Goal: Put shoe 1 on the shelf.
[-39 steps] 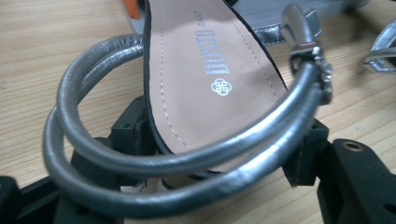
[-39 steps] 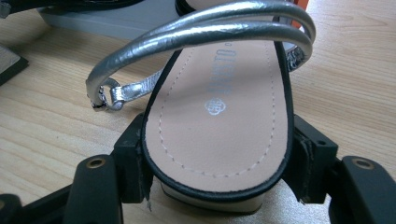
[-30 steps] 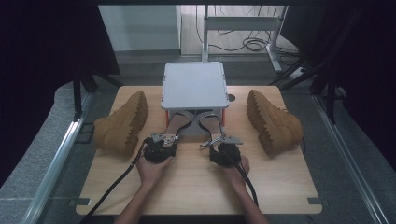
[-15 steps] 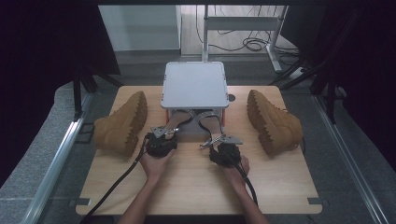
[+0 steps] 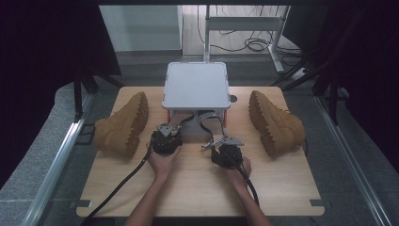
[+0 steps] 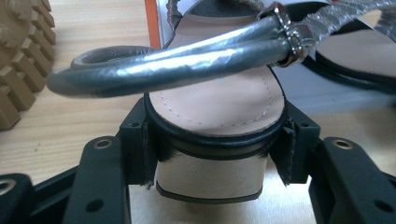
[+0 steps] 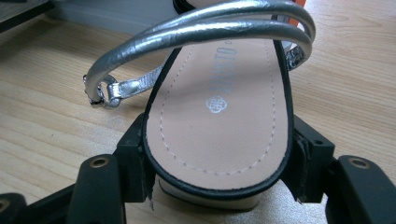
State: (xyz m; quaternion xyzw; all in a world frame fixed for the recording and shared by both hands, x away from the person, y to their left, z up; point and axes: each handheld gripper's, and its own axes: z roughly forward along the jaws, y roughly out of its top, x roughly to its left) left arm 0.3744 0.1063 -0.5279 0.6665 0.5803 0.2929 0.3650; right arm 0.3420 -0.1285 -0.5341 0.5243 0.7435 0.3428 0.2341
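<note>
Two silver-strapped sandals with tan insoles lie in front of a box. In the left gripper view, my left gripper point(image 6: 215, 144) is shut on the heel of one sandal point(image 6: 215, 107), with a black pad pressed against each side. In the right gripper view, my right gripper point(image 7: 217, 158) grips the heel of the other sandal point(image 7: 219, 107) in the same way. From above, the left gripper point(image 5: 171, 128) and right gripper point(image 5: 217, 140) sit side by side, and both sandals' toes point toward the box.
A grey-lidded box point(image 5: 195, 84) with orange sides stands mid-table behind the sandals. One tan boot point(image 5: 122, 127) lies on its side at the left and another tan boot point(image 5: 275, 122) at the right. Bare wooden tabletop point(image 5: 197, 193) lies near the person.
The left hand has shifted a little toward the box with its sandal. The right hand and its sandal have stayed put.
</note>
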